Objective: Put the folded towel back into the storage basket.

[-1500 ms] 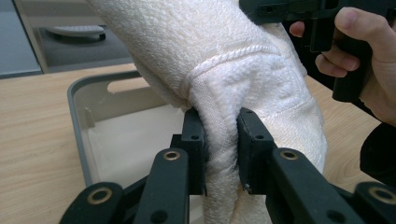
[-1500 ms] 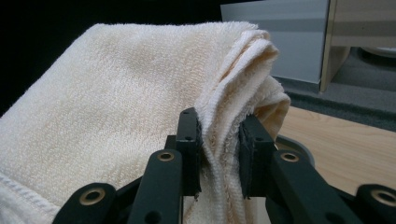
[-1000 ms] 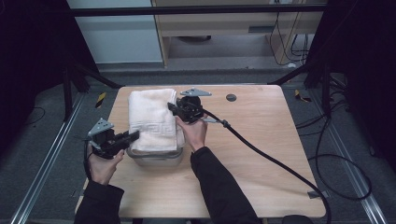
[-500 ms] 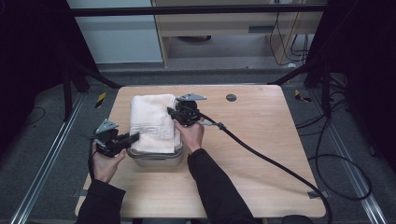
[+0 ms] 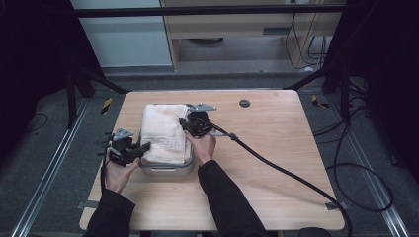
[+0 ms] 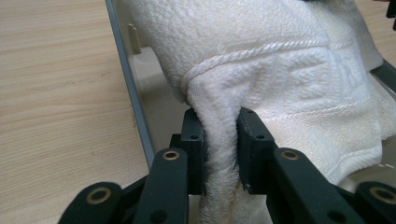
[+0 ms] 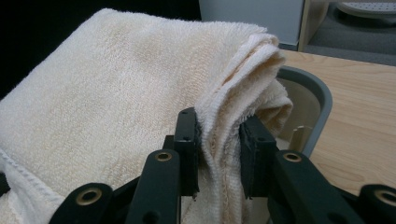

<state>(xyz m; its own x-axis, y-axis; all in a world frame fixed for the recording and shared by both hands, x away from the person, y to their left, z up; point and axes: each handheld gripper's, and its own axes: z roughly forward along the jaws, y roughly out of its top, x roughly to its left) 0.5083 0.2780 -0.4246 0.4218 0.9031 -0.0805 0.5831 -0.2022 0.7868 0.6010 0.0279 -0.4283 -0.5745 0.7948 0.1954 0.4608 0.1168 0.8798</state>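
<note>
A: Start with the left gripper (image 5: 144, 147). What are its jaws doing?

B: In the left gripper view they pinch a thick fold of the white towel (image 6: 261, 84). The cloth runs straight up from between the pads toward twelve o'clock and spreads over the top of that view.

A: And the right gripper (image 5: 183, 123)?

B: The same. In the right gripper view its jaws are pressed on a bunched edge of the towel (image 7: 116, 88), with layers of hem showing between the pads. From there the cloth fans out toward ten and eleven o'clock.

A: Where does the towel lie, seen from above?

B: In the high view it (image 5: 163, 131) sits folded over a grey bin (image 5: 163, 170) on the wooden table (image 5: 276, 128). The left gripper takes it at the towel's eight o'clock corner, the right gripper at about two o'clock on its edge. So the towel lies between the two grippers.

A: Is the bin visible near the jaws?

B: Yes. In the left gripper view its grey wall (image 6: 128, 88) runs from eleven o'clock down to the jaws, just beside the left pad. In the right gripper view its rounded rim (image 7: 315, 100) curves at two o'clock, beyond the towel's fold.

A: And the cable?

B: A black cable (image 5: 291, 173) trails from the right gripper toward five o'clock across the table.
</note>
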